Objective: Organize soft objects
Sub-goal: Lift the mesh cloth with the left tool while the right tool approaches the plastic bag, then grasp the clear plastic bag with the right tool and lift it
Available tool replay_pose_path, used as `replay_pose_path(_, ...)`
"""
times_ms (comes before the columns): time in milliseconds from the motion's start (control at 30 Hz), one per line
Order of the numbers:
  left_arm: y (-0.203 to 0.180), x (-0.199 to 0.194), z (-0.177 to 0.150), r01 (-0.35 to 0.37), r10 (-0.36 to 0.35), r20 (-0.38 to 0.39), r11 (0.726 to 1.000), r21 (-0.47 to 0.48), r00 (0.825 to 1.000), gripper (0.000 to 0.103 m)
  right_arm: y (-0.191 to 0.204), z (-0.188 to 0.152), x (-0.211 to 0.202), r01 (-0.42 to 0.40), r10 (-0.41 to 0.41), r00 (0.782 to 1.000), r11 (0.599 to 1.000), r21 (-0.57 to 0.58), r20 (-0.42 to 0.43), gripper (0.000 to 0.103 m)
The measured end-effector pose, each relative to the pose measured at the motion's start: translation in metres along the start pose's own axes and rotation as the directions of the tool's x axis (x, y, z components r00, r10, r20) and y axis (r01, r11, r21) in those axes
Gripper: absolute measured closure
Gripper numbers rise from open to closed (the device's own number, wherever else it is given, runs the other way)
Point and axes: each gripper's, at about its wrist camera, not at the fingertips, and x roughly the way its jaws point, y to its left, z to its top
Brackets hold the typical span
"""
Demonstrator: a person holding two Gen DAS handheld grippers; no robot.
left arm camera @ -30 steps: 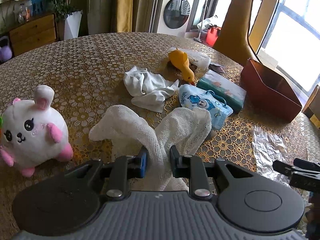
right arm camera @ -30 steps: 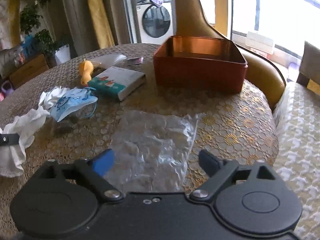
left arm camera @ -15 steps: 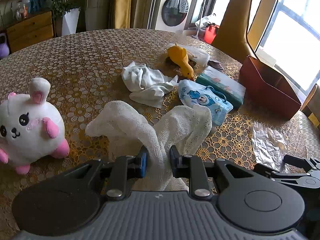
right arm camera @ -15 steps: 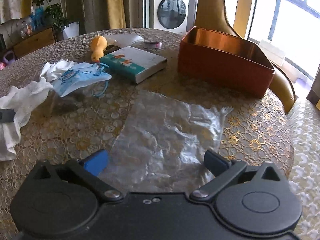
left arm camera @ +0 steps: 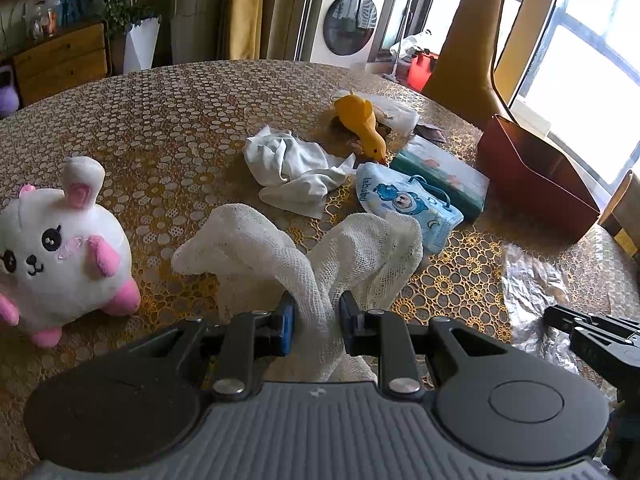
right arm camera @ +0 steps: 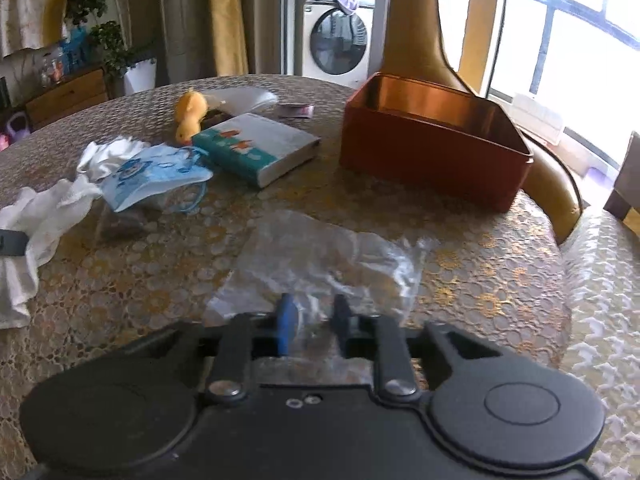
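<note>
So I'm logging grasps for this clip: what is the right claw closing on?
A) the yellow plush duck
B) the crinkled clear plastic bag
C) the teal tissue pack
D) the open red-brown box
B: the right claw has its fingers drawn in around the near edge of the crinkled clear plastic bag.

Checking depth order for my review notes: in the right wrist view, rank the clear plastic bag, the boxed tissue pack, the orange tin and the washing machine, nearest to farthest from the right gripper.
1. clear plastic bag, pinched by the right gripper.
2. boxed tissue pack, ahead, left.
3. orange tin, ahead, right; too close to call against the pack.
4. washing machine, beyond the table.
</note>
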Motion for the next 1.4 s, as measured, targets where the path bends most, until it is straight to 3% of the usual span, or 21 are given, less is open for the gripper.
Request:
replay_pose_path(100, 0.000, -0.003, 0.000, -0.001, 0.001, 0.006, 1.000, 0.003, 1.000, 0.080, -0.009, -0.001, -0.004, -0.014, 0.014, 1.000, 0.998, 0.053, 0.006, 0.102)
replay_pose_path(300, -0.001, -0.005, -0.001, 0.003, -0.003, 0.007, 1.000, 0.000, 1.000, 0.080, -0.020, 0.002, -0.011, -0.096, 0.096, 0.995, 0.993, 0.062, 0.000, 0.101)
replay_pose_path(600, 0.001, -0.003, 0.000, 0.004, -0.004, 0.002, 1.000, -0.011, 1.000, 0.080, -0.030, -0.002, -0.008, -0.123, 0.127, 0.991, 0.988, 0.091, -0.031, 0.096)
replay_pose_path(667, 0.001, -0.003, 0.001, 0.005, -0.005, 0.000, 1.000, -0.014, 1.000, 0.080, -0.030, -0.002, -0.011, -0.146, 0.148, 0.989, 0.985, 0.089, -0.020, 0.091)
replay_pose_path(700, 0.001, -0.003, 0.001, 0.005, -0.005, 0.000, 1.000, -0.015, 1.000, 0.080, -0.030, -0.002, -0.014, -0.169, 0.171, 0.985, 0.982, 0.085, -0.013, 0.083)
replay_pose_path(767, 0.001, -0.003, 0.001, 0.007, -0.007, 0.000, 1.000, -0.017, 1.000, 0.080, -0.029, -0.001, -0.021, -0.199, 0.198, 0.980, 0.977, 0.077, 0.024, 0.045)
replay_pose_path(800, 0.001, -0.003, 0.000, 0.007, -0.007, 0.000, 1.000, -0.018, 1.000, 0.080, -0.028, -0.001, -0.024, -0.203, 0.201, 0.979, 0.977, 0.066, 0.045, 0.016)
replay_pose_path(833, 0.001, -0.003, 0.000, 0.007, -0.007, 0.000, 1.000, -0.017, 1.000, 0.080, -0.026, -0.001, -0.027, -0.195, 0.192, 0.979, 0.980, 0.049, 0.065, 0.009)
replay_pose_path(933, 0.000, -0.004, 0.001, 0.008, -0.008, 0.001, 1.000, -0.017, 1.000, 0.080, -0.024, 0.004, -0.019, -0.154, 0.153, 0.987, 0.988, 0.022, 0.040, 0.001)
replay_pose_path(1167, 0.003, -0.006, 0.002, 0.003, -0.003, 0.006, 1.000, -0.022, 1.000, 0.080, -0.026, 0.005, 0.010, -0.156, 0.158, 0.987, 0.985, 0.075, -0.030, 0.000)
replay_pose_path(1400, 0.004, -0.004, 0.001, 0.000, 0.000, 0.001, 1.000, -0.026, 1.000, 0.080, -0.003, -0.006, 0.008, -0.119, 0.118, 0.993, 0.992, -0.044, -0.018, 0.001)
